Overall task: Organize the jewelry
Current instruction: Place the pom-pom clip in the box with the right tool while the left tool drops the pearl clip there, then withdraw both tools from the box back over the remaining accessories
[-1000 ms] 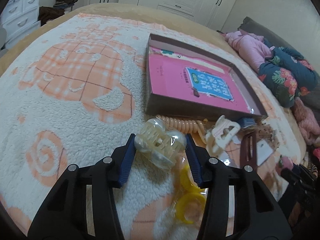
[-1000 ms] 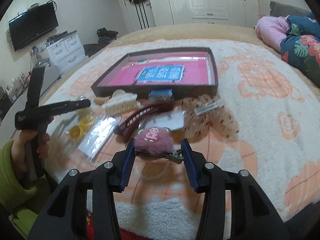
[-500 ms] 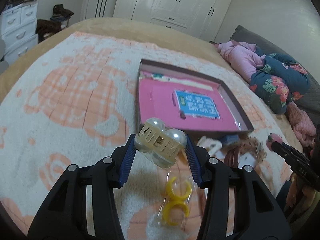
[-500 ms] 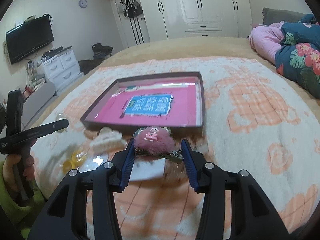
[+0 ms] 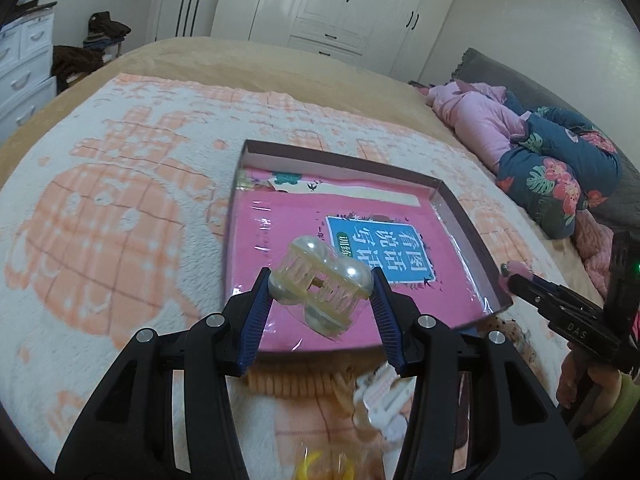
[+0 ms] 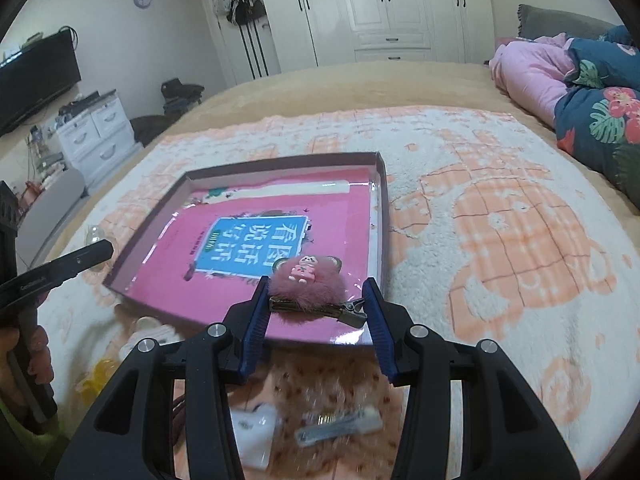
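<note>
**Both grippers held hair clips over the box on the bed**

The bed [image 5: 192,64] carried a white and orange blanket [image 5: 120,216] across most of its top, with a heap of pink and floral bedding [image 6: 568,84] at its far right edge. A shallow dark-walled box [image 5: 466,220] lay on the middle of the blanket, its floor taken up by a pink book [image 6: 328,232] with a blue label.

The left gripper [image 5: 320,286] hung over the box's near left corner, its fingers [image 5: 256,312] pinching a clear claw clip with pearl-like beads [image 5: 320,280], held off the book. The right gripper [image 6: 316,300] hung over the box's near right part, its fingers [image 6: 380,320] pinching a fluffy pink hair clip [image 6: 308,284] by the ends of its metal bar, a small pink figure on top of the fluff.

Between the box's near wall and the near edge of the bed lay loose pieces: a peach spiral hair tie [image 5: 292,386] just beside the wall, a white claw clip [image 5: 380,404] next to it, a leopard-print scrunchie [image 6: 340,384], yellow rings in a clear packet [image 5: 320,468], blurred, and a small blue packaged item [image 6: 340,428], too blurred to name.
</note>
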`<state>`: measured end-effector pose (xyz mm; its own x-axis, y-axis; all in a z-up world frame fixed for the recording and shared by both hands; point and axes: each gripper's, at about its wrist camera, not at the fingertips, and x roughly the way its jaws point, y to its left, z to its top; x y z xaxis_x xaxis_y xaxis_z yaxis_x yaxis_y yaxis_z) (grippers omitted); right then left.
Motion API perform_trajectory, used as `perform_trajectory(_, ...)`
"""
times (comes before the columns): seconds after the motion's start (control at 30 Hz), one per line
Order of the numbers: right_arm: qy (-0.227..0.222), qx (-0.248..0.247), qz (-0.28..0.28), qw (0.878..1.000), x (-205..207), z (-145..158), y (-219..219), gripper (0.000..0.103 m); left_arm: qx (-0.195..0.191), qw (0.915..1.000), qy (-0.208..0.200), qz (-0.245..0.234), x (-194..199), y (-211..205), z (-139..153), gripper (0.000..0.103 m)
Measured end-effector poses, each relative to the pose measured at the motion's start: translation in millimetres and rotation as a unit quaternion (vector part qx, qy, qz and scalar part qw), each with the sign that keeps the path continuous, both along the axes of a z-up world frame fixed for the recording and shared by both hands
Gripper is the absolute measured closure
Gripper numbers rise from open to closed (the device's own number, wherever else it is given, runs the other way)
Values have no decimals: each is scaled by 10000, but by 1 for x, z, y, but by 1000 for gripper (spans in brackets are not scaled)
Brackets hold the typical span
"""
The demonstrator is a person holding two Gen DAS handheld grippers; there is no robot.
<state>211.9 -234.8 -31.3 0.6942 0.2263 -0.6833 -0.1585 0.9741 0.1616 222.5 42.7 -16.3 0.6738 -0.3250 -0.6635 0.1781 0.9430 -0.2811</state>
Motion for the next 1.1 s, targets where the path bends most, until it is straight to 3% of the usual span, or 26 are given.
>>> perform_trajectory(0.3,314,-126,18,9994,29,-22,14,57,39,9997,244,-63,23,-5,-19,63)
perform_trajectory(0.5,247,-115,14,9996,27,-24,16,54,49,9997,226,-29,21,-3,-21,62)
perform_trajectory(0.57,149,-48,-10,9999,24,-21,14,46,36,9998,208,-21,19,-1,-20,58)
perform_trajectory(0.87,-520,-16,-65,9986,-20,8,11,27,-25,9999,-62,83,-7,5,-5,37)
perform_trajectory(1.1,-884,57,-134,9960,-50,29,7,22,-118,9987,-487,116,-33,6,21,16)
